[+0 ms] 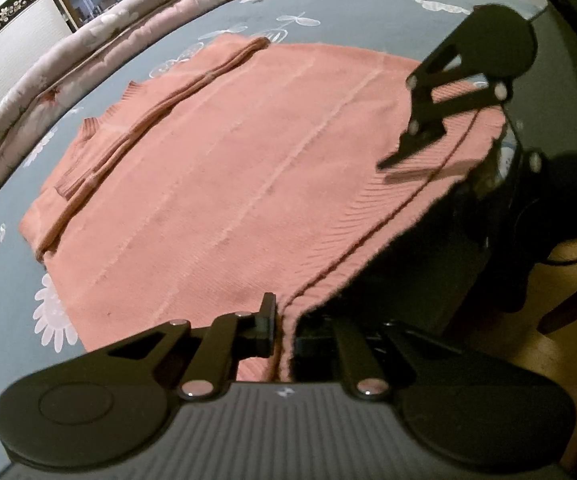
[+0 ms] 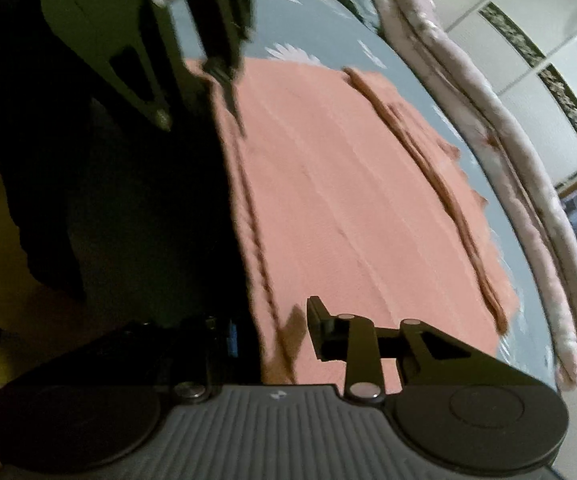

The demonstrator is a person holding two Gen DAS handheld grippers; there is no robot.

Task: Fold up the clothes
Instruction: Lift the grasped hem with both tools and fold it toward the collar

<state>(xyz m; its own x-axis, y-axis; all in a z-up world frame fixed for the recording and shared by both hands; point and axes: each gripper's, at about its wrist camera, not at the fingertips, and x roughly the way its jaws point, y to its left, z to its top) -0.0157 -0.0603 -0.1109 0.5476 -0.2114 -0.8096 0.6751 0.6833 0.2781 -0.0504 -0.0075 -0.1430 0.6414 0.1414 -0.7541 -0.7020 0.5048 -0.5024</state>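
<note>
Sweater [image 1: 224, 168]: pink knit, lies flat across the blue flowered bed [image 1: 328, 8], filling the centre of both views. Sleeves look already folded in, stacked as a ridge along the upper left in the left wrist view, so the body is a neat rectangle ready for a cross fold.

Ribbed hem hangs just over the bed's near edge, lower right of that view, which gives the tongs something to pinch without digging into the mattress.

Left tongs [image 1: 284, 332]: clenched on the hem corner at bottom centre, fabric pinched between the pads.

Right tongs [image 2: 276, 336]: parted, hem strip between the fingers, pads apparently not pressing. Frame is motion-blurred, so contact is uncertain.

Likely intent: grip both hem corners and carry the hem up toward the collar. Folded quilt [image 1: 100, 40] sits along the far edge, clear of the fold path.
</note>
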